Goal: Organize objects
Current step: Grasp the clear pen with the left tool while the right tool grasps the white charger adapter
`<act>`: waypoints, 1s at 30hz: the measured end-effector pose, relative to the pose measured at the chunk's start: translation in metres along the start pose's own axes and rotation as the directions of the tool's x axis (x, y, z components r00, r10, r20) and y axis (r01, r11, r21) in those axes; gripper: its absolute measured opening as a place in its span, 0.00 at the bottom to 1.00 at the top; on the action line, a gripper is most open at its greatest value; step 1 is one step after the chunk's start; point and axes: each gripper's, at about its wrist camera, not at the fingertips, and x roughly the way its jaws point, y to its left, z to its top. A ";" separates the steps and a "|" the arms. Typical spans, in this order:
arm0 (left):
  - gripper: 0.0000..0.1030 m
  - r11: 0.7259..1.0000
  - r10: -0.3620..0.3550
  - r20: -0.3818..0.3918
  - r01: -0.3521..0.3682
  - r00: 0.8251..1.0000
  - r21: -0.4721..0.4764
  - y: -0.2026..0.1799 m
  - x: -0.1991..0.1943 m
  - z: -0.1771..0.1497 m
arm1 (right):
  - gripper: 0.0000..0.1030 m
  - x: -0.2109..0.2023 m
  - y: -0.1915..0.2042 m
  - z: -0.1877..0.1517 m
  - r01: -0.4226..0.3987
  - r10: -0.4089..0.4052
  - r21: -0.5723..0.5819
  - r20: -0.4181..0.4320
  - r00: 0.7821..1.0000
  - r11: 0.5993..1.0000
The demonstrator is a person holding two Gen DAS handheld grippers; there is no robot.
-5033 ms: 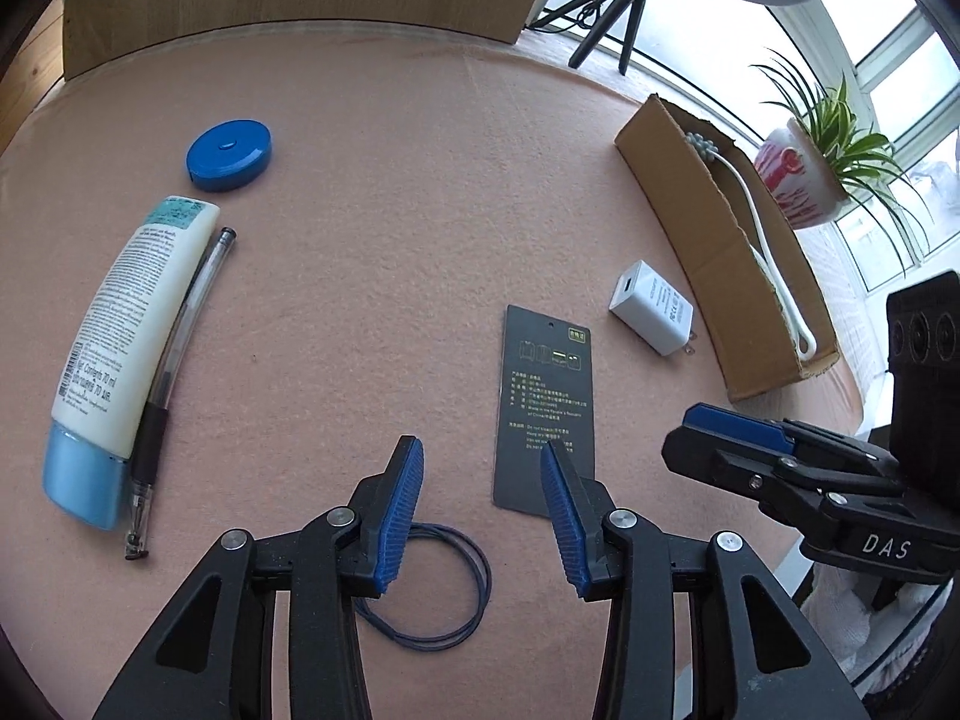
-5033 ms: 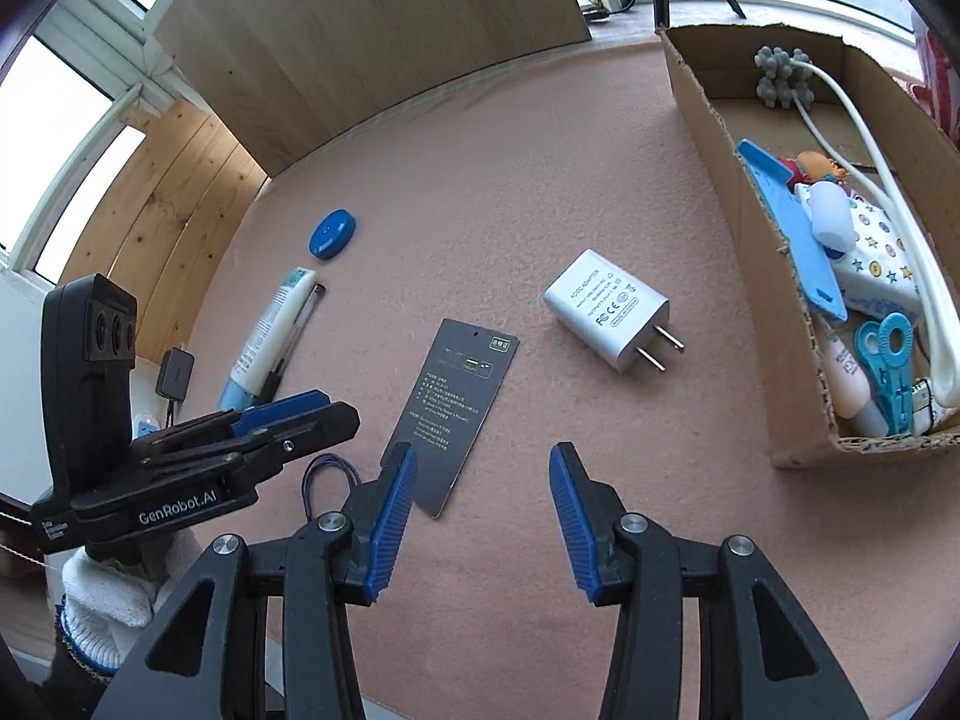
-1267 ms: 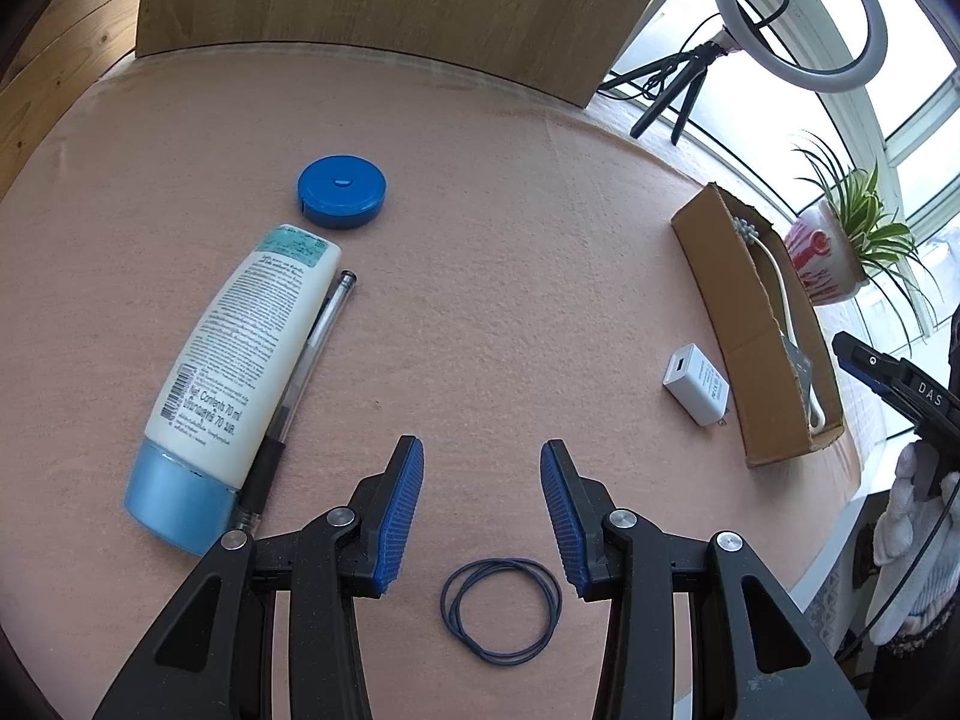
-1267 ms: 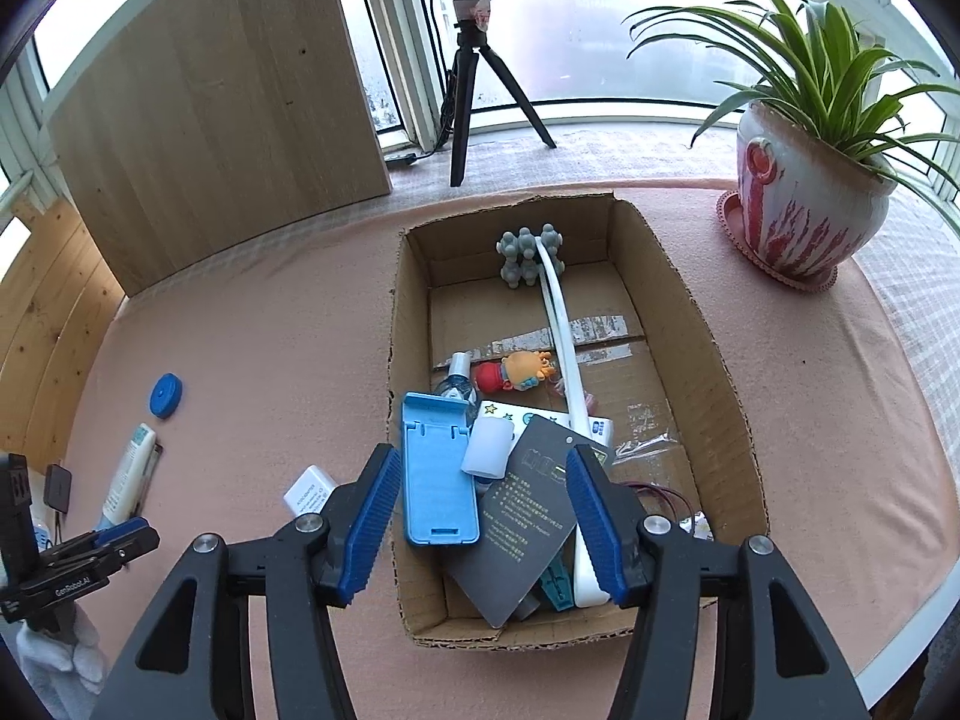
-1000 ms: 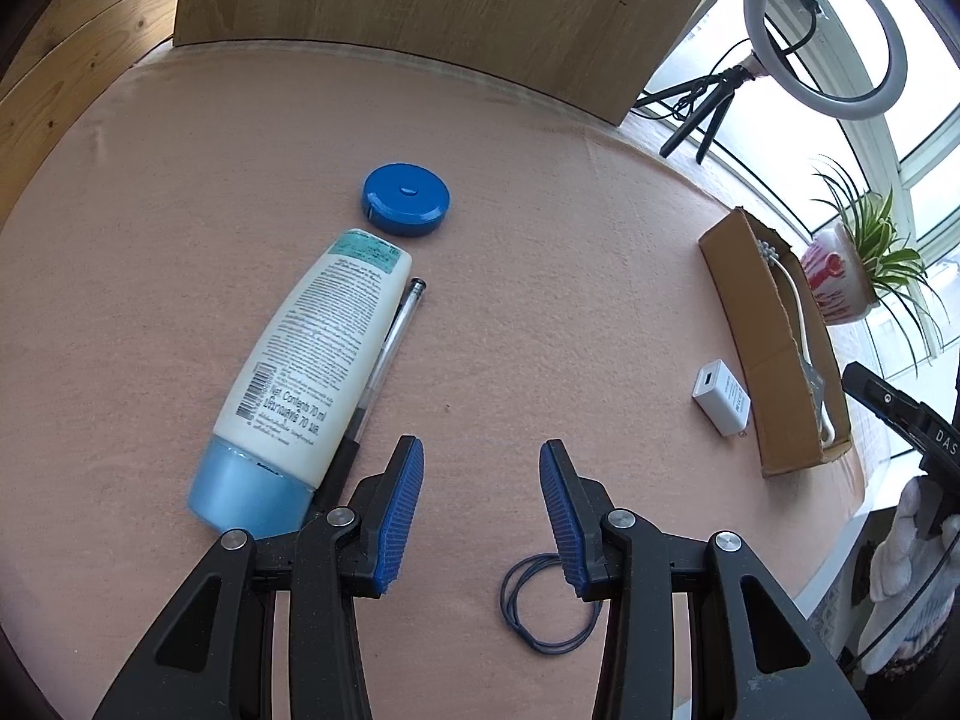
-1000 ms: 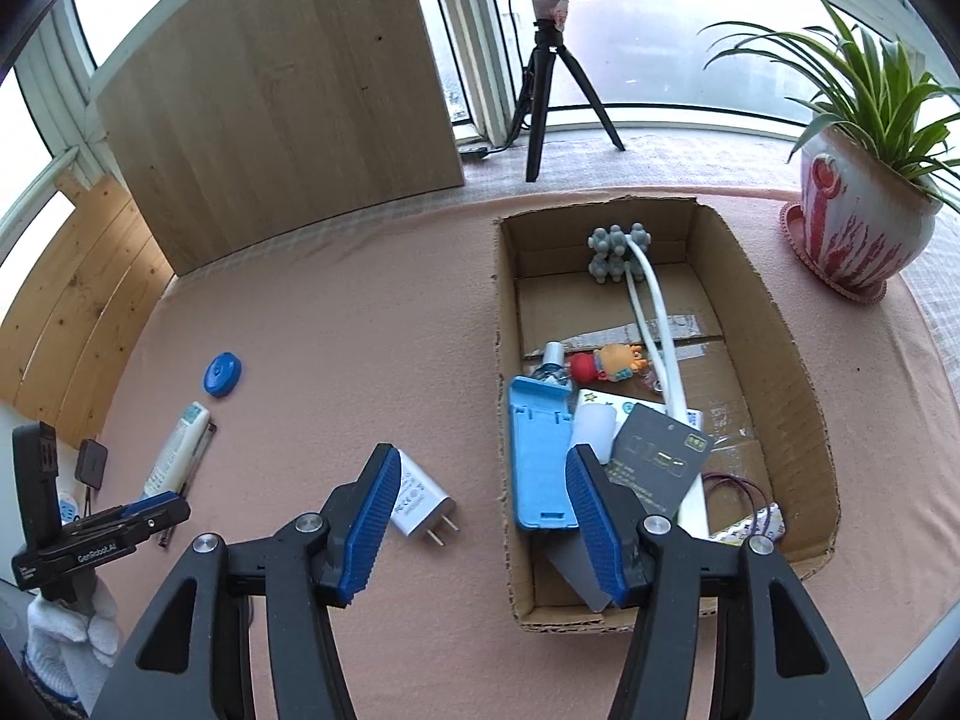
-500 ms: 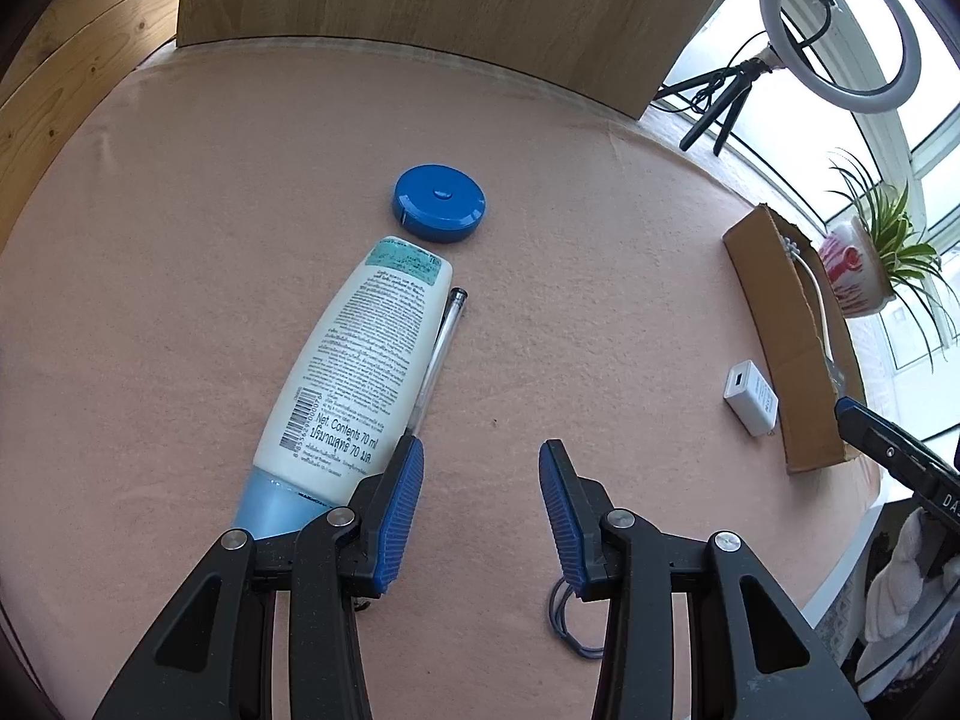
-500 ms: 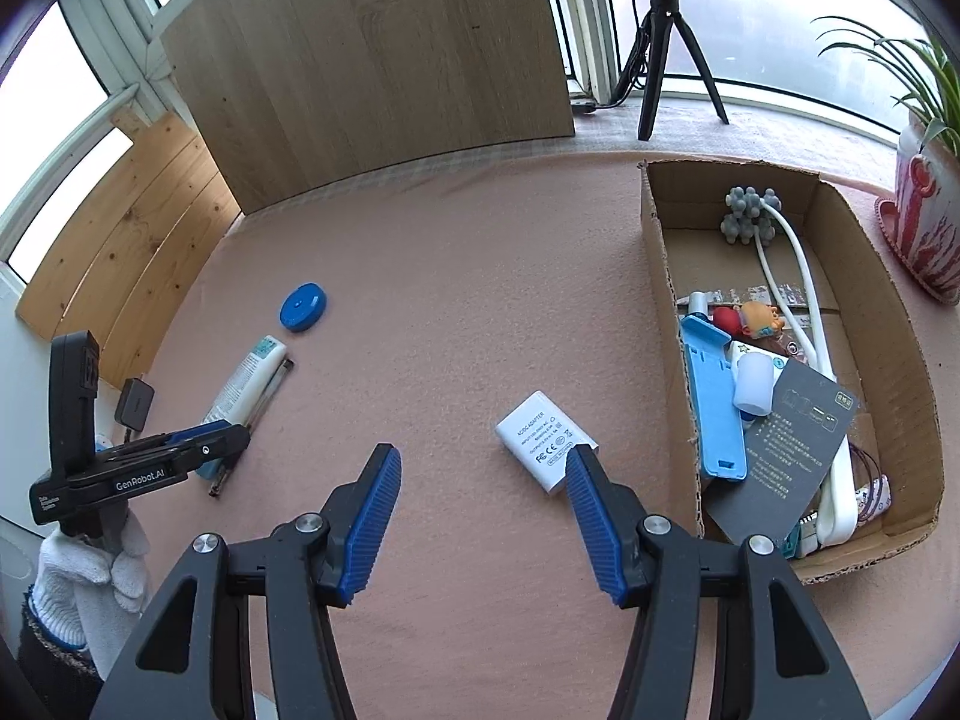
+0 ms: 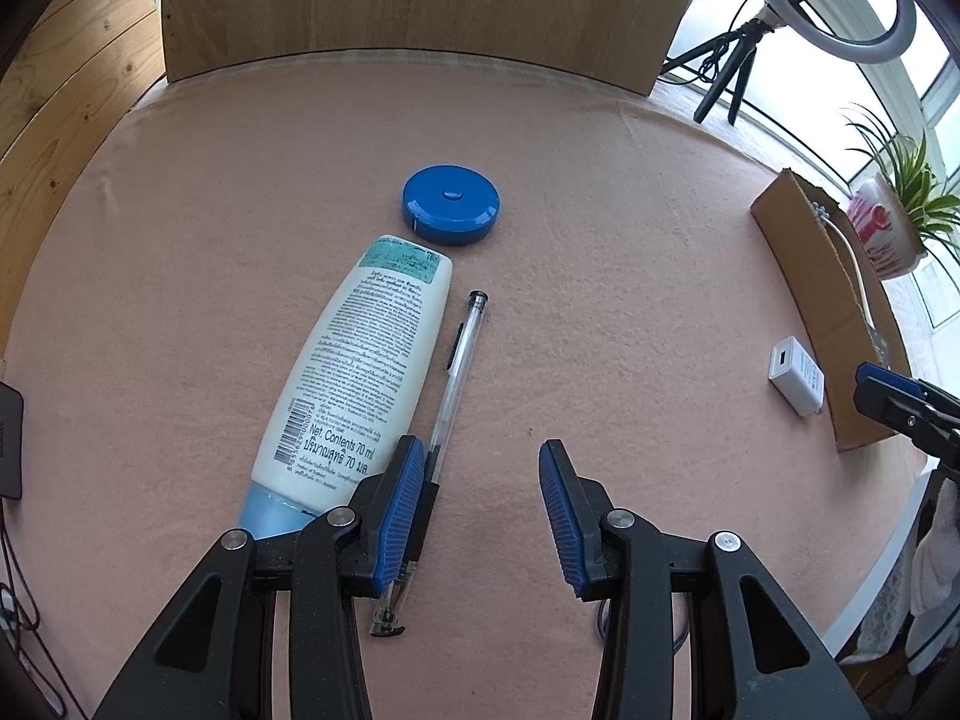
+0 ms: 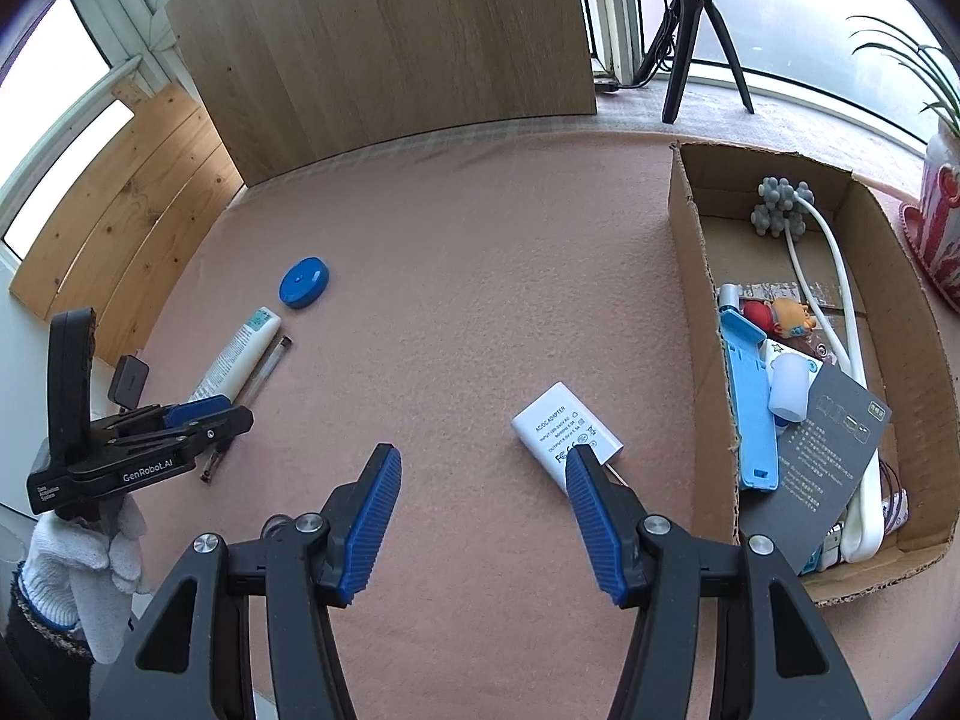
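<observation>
Where pink felt (image 9: 600,240) meets a wooden board (image 10: 390,48), window beyond, both grippers' jaws apart, empty.

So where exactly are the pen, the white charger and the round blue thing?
pen (image 9: 459,360), left wrist view, middle of its clear barrel
white charger (image 10: 561,429), right wrist view, its printed top face
round blue thing (image 9: 450,203), left wrist view, centre of its lid

Pink felt table (image 9: 600,252) (tube (image 9: 354,372), pen (image 9: 456,360), box (image 10: 696,324))
</observation>
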 end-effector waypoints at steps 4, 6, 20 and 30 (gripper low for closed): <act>0.40 1.000 -0.002 0.002 0.002 1.000 0.000 -0.003 0.002 0.002 | 0.52 0.013 -0.002 0.009 0.013 -0.013 -0.014 -0.031 0.999 1.000; 0.39 1.000 -0.003 0.001 0.003 1.000 -0.003 -0.003 0.003 0.002 | 0.52 0.021 -0.002 0.012 0.032 -0.033 -0.027 -0.045 0.998 0.999; 0.20 0.999 -0.020 -0.028 0.019 0.999 -0.031 0.000 0.014 0.002 | 0.52 0.060 -0.003 0.024 0.108 -0.117 -0.083 -0.115 0.986 0.991; 0.14 0.996 -0.056 -0.028 0.055 0.998 -0.065 -0.001 0.011 -0.010 | 0.47 0.069 -0.002 0.006 0.088 -0.100 -0.070 -0.209 0.973 0.994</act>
